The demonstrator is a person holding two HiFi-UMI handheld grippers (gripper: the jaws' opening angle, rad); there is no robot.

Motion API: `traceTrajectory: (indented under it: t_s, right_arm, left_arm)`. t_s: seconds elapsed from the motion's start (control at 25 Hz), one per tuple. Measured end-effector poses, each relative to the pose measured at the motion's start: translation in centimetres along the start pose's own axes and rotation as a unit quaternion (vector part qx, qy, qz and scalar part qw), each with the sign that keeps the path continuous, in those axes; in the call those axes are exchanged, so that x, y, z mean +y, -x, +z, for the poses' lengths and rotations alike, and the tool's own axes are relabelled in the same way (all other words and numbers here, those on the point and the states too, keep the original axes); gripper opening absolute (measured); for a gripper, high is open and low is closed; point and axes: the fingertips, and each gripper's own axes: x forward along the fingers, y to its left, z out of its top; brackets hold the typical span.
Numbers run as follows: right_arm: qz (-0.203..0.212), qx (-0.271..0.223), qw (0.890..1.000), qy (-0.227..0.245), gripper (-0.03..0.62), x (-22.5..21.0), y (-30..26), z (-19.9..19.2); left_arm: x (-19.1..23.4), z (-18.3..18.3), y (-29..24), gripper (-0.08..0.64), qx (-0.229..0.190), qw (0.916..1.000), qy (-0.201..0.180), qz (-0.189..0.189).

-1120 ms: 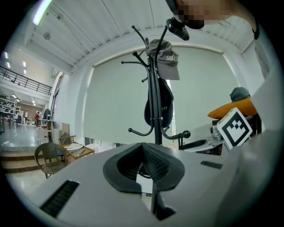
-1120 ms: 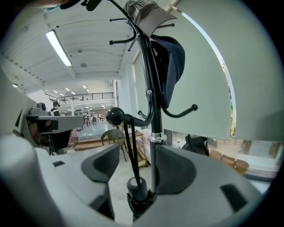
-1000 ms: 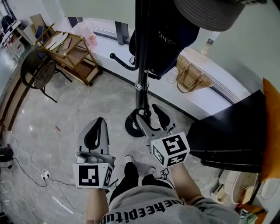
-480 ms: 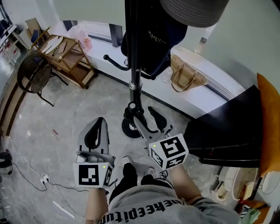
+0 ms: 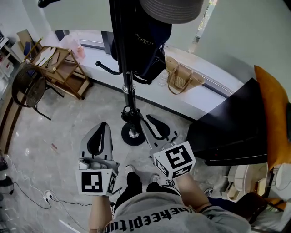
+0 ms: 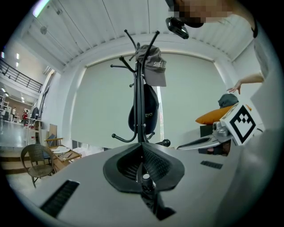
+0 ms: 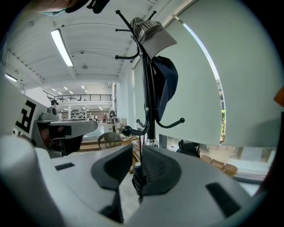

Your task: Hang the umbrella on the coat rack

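Observation:
The black coat rack (image 5: 128, 98) stands on a round base right in front of me, with a grey hat (image 5: 170, 8) and a dark bag (image 5: 143, 43) on it. A slim black length runs close along its pole (image 7: 148, 102); it may be the folded umbrella, but I cannot tell it from the pole. My right gripper (image 5: 148, 120) points at the rack just short of it. Its jaws are closing to a narrow gap (image 7: 136, 153) with nothing between them. My left gripper (image 5: 101, 126) is shut and empty, level, to the left of the base (image 6: 143, 148).
A woven handbag (image 5: 179, 77) sits on the white ledge behind the rack. A wooden shelf stand (image 5: 57, 68) and a wicker chair (image 5: 27, 86) are at the left. A black table (image 5: 232, 132) with an orange cushion (image 5: 273, 113) is at the right. A cable (image 5: 27, 195) lies on the floor.
My right gripper's jaws have gone from wide apart to a narrow gap. The rack has slid leftward in the head view. The left gripper stays shut.

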Motion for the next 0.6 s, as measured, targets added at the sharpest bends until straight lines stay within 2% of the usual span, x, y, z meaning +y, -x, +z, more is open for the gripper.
traceTrajectory:
  t_s: [0.32, 0.6]
  right_arm:
    - [-0.035, -0.039, 0.999, 0.000, 0.033, -0.8, 3.3, 2.5]
    - [-0.052, -0.069, 0.996, 0.002, 0.025, -0.9, 6.1, 4.7]
  left_arm:
    - [-1.4, 0.9, 0.4, 0.015, -0.014, 0.9997, 0.001, -0.019]
    - [-2.6, 1.9, 1.0, 0.015, -0.029, 0.9991, -0.001, -0.032]
